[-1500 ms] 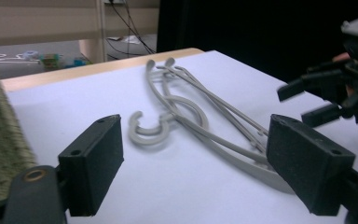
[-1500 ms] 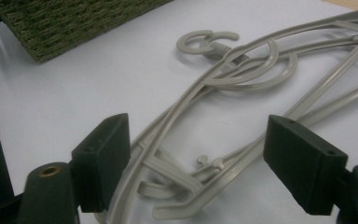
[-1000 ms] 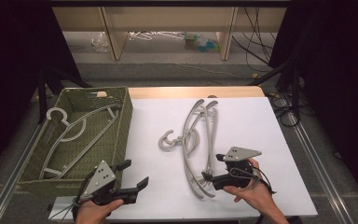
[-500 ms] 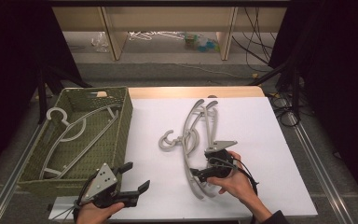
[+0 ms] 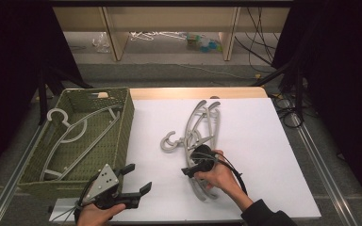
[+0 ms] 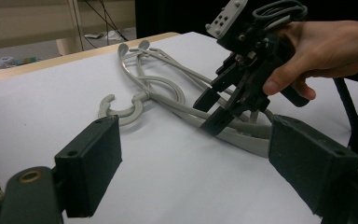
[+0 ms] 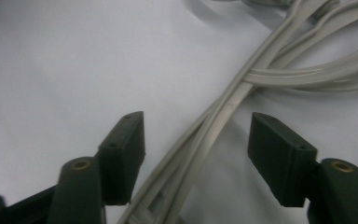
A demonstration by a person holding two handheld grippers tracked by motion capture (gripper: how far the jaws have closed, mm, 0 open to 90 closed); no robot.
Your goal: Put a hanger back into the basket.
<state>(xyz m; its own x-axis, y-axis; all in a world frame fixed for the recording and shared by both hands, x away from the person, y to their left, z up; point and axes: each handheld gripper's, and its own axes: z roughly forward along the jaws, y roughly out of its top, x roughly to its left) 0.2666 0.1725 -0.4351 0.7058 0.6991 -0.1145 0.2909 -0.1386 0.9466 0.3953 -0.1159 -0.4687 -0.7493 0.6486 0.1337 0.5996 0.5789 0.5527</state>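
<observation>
Right gripper (image 5: 191, 170): jaws just closing, straddling hangers (image 5: 202, 123), pads not yet touching.
Left gripper (image 5: 131, 180): open, near table (image 5: 264, 141) front edge.

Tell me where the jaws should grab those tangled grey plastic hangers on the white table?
Probably the long straight arms of the grey plastic hangers, from above: they run together there, thin enough to fit. The right gripper already straddles them, jaws closing, not yet touching.

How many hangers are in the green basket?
1 that I can make out: a grey hanger lying inside the basket, hook toward its far left corner. Another could hide beneath it.
</observation>
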